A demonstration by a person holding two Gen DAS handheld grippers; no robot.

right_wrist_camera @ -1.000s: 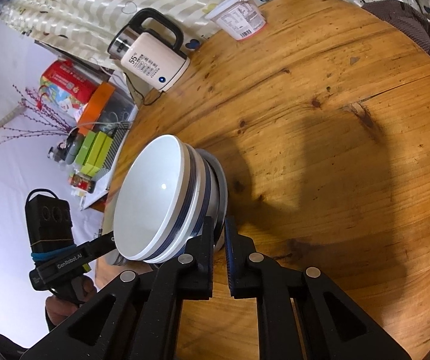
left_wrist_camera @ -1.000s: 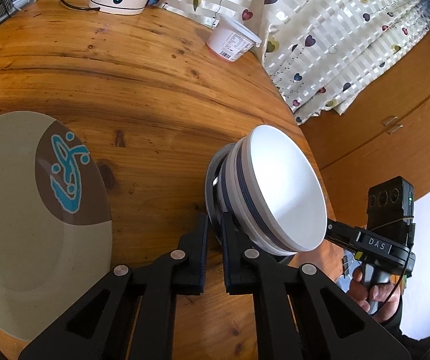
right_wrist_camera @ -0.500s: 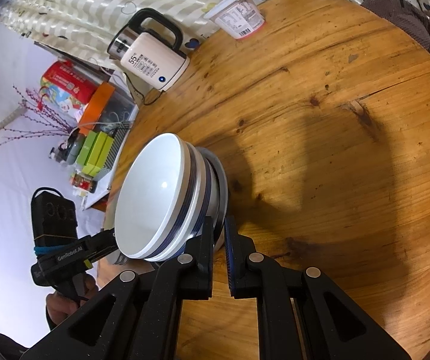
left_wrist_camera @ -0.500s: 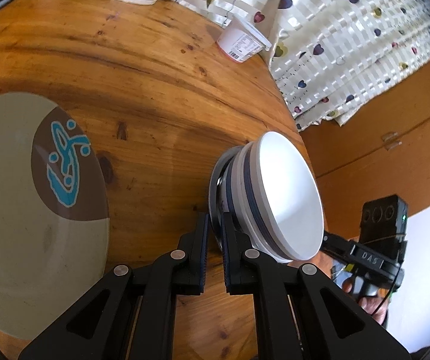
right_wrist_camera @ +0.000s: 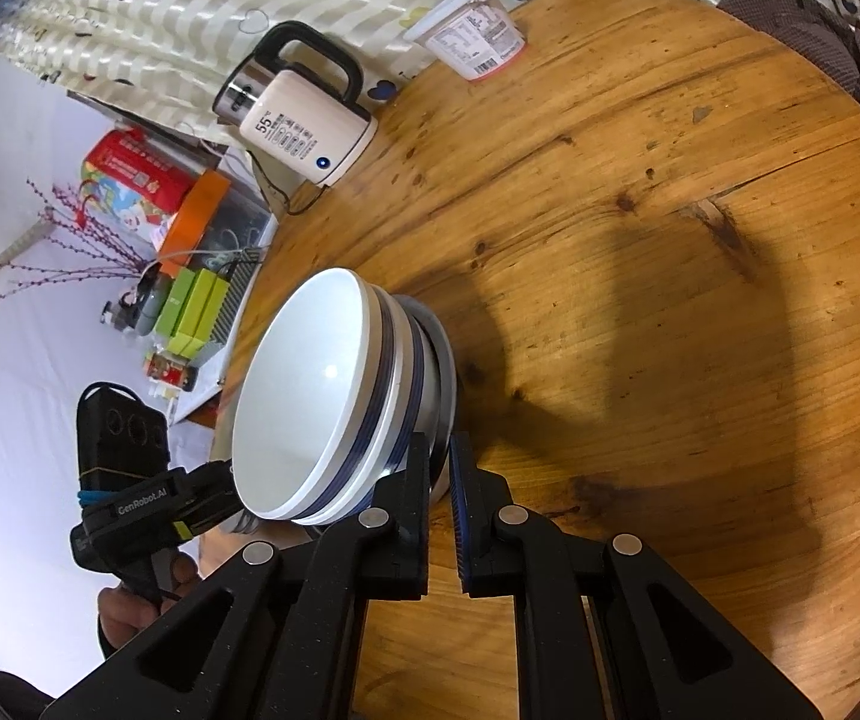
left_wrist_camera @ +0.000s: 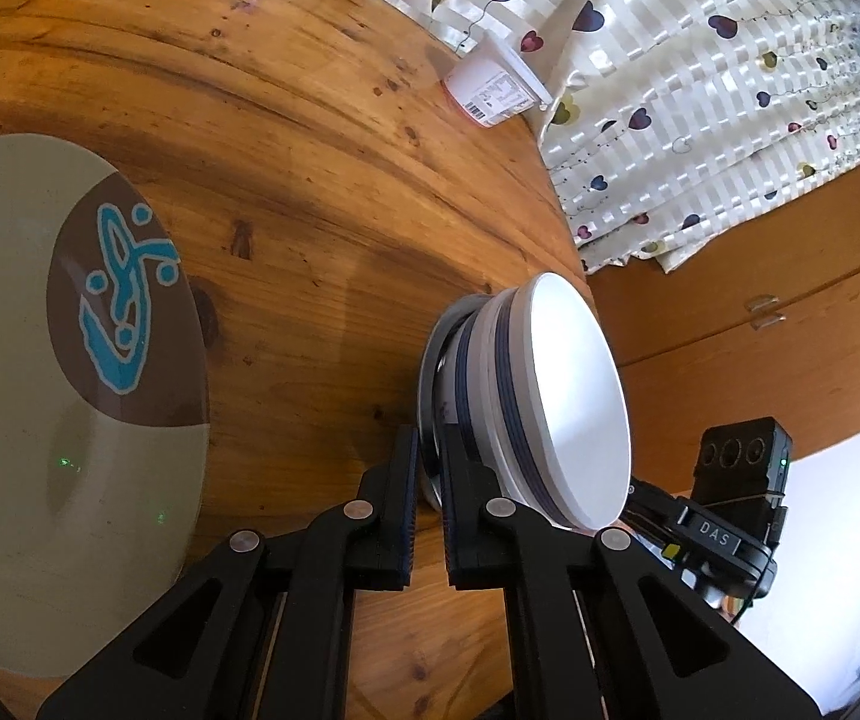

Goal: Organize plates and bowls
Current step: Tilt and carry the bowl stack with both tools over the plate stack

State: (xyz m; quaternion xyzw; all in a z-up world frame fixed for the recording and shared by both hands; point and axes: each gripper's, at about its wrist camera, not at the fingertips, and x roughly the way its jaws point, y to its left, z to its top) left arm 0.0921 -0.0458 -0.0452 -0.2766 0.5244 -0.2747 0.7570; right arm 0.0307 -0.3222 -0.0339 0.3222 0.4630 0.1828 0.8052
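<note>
Two nested white bowls with blue bands (left_wrist_camera: pixel 556 402) sit on a small grey plate (left_wrist_camera: pixel 430 396). The stack is held in the air above the round wooden table (left_wrist_camera: pixel 309 120). My left gripper (left_wrist_camera: pixel 428 456) is shut on the plate's rim from one side. My right gripper (right_wrist_camera: pixel 440 462) is shut on the plate's rim (right_wrist_camera: pixel 445 372) from the opposite side, with the bowls (right_wrist_camera: pixel 309 396) just left of it. A large beige plate with a brown patch and a blue motif (left_wrist_camera: pixel 63 372) lies on the table to the left in the left wrist view.
A cream electric kettle (right_wrist_camera: pixel 303 126) and a white yogurt tub (right_wrist_camera: pixel 472 36) stand at the table's far edge by a heart-print curtain (left_wrist_camera: pixel 700 90). Beyond the edge in the right wrist view are a shelf with boxes (right_wrist_camera: pixel 189 312) and a red package (right_wrist_camera: pixel 135 174).
The held stack has drifted slightly toward the table's far side in the left wrist view. Both grippers stay shut on the plate's rim.
</note>
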